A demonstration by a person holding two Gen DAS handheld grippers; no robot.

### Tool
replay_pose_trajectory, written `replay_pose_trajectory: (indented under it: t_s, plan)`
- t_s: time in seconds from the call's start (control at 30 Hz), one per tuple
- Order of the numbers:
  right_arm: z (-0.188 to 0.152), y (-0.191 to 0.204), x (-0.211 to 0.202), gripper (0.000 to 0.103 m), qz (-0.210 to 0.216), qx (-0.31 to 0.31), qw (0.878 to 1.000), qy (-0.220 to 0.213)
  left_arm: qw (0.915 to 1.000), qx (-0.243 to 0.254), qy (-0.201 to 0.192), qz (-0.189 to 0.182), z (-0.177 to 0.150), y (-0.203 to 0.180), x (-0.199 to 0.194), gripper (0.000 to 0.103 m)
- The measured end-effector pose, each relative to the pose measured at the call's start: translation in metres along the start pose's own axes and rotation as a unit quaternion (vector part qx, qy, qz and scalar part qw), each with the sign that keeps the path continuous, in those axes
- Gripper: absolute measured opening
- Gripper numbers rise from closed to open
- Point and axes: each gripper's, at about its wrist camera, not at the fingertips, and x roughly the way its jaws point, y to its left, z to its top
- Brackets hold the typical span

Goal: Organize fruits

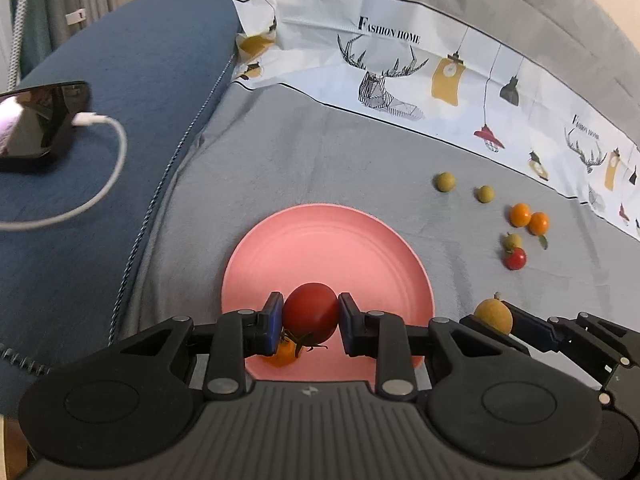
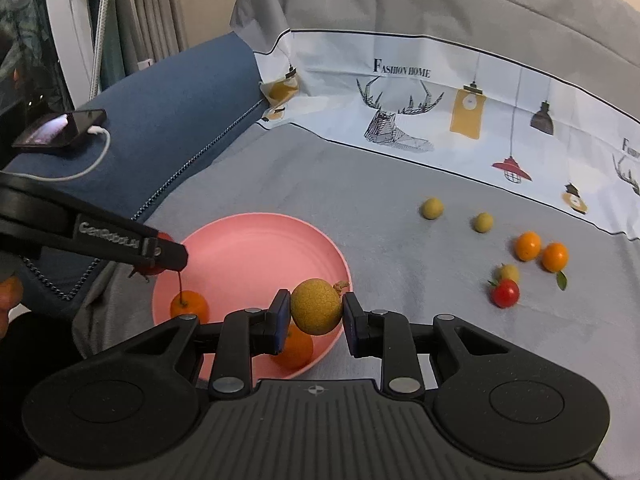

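My left gripper [image 1: 311, 314] is shut on a red tomato [image 1: 311, 312] and holds it over the near part of the pink plate [image 1: 320, 240]. An orange fruit [image 1: 284, 354] lies on the plate under the tomato. My right gripper [image 2: 316, 312] is shut on a rough yellow-brown fruit [image 2: 316, 306] above the plate's right rim [image 2: 340, 264]. Two orange fruits [image 2: 190, 306] [image 2: 296, 350] sit in the plate. The left gripper [image 2: 168, 254] with its tomato shows at the left of the right wrist view.
Loose on the grey cloth to the right lie two yellow-green fruits [image 2: 432, 208] [image 2: 483, 223], two oranges [image 2: 528, 246] [image 2: 555, 257] and a small red tomato [image 2: 505, 293] beside a pale fruit [image 2: 508, 272]. A phone [image 1: 36, 120] with a white cable [image 1: 104, 168] rests on the blue cushion at left.
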Motion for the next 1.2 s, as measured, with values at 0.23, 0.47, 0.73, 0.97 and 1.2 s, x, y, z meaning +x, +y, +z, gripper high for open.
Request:
replay_pose_trajectory:
  t_s: [0.23,0.47,0.73,0.97,1.2]
  plan:
    - [0.007,0.006,0.028,0.029,0.013,-0.018,1.0,0.007,0.9999,0.007,0.006,0.005,0.015,-0.002,0.026,0.032]
    - [0.009,0.01,0.049,0.029,0.019,-0.036,0.999,0.018,0.9997,0.013,0.018,0.012,0.02,-0.001,0.047,0.032]
    - [0.009,0.009,0.063,0.029,0.029,-0.039,0.999,0.026,0.9994,0.021,0.026,0.013,0.022,0.0,0.062,0.043]
    - [0.014,0.014,0.054,0.078,0.051,-0.065,0.997,0.004,0.9952,0.06,-0.073,0.027,0.022,-0.006,0.021,0.103]
    - [0.002,0.003,0.02,0.099,0.021,-0.013,0.999,0.027,0.9963,0.044,-0.054,0.051,-0.005,-0.001,-0.006,0.103]
